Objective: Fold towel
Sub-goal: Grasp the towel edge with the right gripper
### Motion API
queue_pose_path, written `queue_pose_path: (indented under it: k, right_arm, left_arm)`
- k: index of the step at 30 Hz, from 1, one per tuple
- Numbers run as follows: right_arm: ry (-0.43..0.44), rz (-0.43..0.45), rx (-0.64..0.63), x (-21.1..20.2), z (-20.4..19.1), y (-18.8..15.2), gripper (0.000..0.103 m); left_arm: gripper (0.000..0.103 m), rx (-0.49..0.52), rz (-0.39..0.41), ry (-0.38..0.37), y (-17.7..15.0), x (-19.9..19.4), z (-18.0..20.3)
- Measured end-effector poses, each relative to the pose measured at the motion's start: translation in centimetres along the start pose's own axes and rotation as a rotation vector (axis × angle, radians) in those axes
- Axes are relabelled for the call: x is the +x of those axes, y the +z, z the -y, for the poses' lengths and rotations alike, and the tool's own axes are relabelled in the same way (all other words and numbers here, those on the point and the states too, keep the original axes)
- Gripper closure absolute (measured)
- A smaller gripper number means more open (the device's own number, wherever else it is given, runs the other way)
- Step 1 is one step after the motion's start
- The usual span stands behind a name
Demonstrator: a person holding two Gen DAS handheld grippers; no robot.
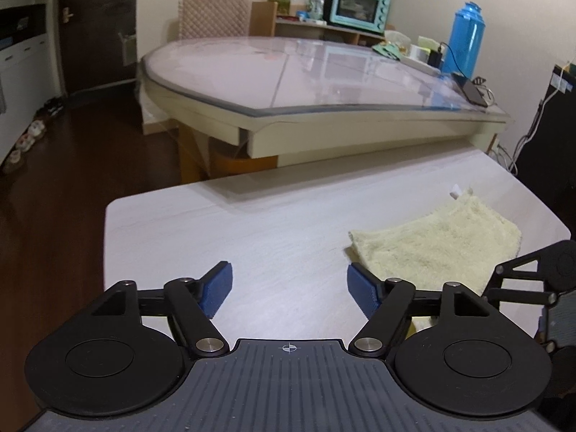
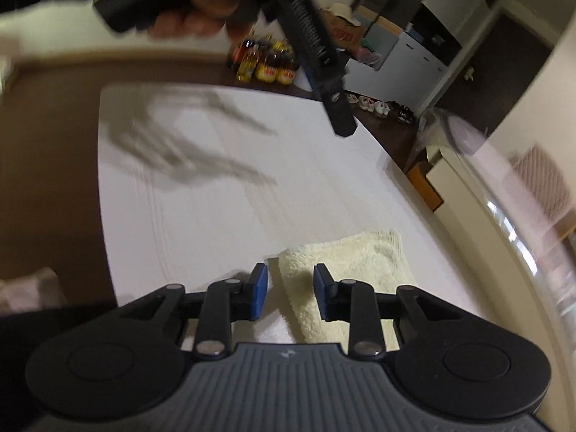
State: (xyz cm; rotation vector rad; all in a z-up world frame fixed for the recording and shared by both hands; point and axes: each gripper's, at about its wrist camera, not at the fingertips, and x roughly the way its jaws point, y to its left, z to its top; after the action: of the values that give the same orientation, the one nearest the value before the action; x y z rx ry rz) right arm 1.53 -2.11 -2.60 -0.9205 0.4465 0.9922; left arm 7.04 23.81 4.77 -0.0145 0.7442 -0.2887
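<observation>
Here, fluffy cream towel (image 1: 435,248), folded rectangle

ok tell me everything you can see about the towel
The towel is pale cream-yellow and fluffy, terry-like, lying flat on the white table, apparently already folded into a compact rectangle with a thick doubled edge. A small white tag sticks out at its far corner. In the right wrist view the right tongs stand open over its near edge, pads either side, not visibly gripping it. The left tongs are open beside it, over bare table.
</observation>
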Motion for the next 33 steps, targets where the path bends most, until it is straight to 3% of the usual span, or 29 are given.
queue_pose_path:
  k: [3, 6, 8, 11, 13, 16, 18, 21, 22, 27, 30, 32, 33]
  right_arm:
    - [-0.044, -0.013, -0.050, 0.9, -0.8, 0.6, 0.073]
    - [-0.078, -0.024, -0.085, 2.1, -1.4, 1.0, 0.086]
    - [-0.079, -0.014, -0.091, 2.7, -1.4, 1.0, 0.094]
    - [-0.049, 0.012, -0.056, 2.1, -0.7, 0.6, 0.096]
    - [-0.002, 0.036, -0.006, 1.0, 0.0, 0.4, 0.096]
    - [0.137, 0.079, 0.143, -1.8, 2.2, -0.4, 0.096]
    - [0.267, 0.119, 0.291, -4.1, 5.0, -1.5, 0.096]
    - [0.379, 0.155, 0.415, -6.8, 7.6, -3.0, 0.096]
    - [0.411, 0.167, 0.448, -7.7, 8.4, -3.6, 0.096]
    - [0.495, 0.205, 0.534, -10.8, 10.6, -6.1, 0.096]
    - [0.518, 0.214, 0.568, -11.6, 11.0, -7.3, 0.096]
    - [0.520, 0.215, 0.579, -12.0, 11.0, -7.8, 0.096]
    - [0.525, 0.217, 0.590, -12.2, 10.9, -8.2, 0.096]
  left_arm:
    - [0.026, -0.013, 0.005, 0.007, -0.6, -0.5, -0.5]
    - [0.025, -0.023, 0.011, 0.014, -1.2, -1.0, -0.9]
    - [0.024, -0.007, 0.011, 0.019, -1.4, -1.2, -0.8]
    - [0.024, 0.059, 0.006, 0.024, -1.8, -1.6, -0.1]
    - [0.024, 0.171, 0.011, 0.003, -2.3, -1.9, 1.2]
    - [0.024, 0.316, 0.024, -0.037, -3.0, -2.2, 3.1]
    - [0.024, 0.460, 0.045, -0.090, -3.8, -2.3, 5.1]
    - [0.024, 0.688, 0.072, -0.135, -5.3, -2.1, 8.6]
    - [0.024, 0.793, 0.080, -0.144, -6.1, -1.9, 10.2]
    - [0.025, 1.032, 0.095, -0.178, -8.5, -0.6, 14.4]
    - [0.037, 1.112, 0.087, -0.197, -9.2, 0.0, 15.9]
    - [0.061, 1.158, 0.078, -0.209, -9.6, 0.4, 16.8]
    - [0.067, 1.181, 0.071, -0.213, -9.8, 0.5, 17.3]
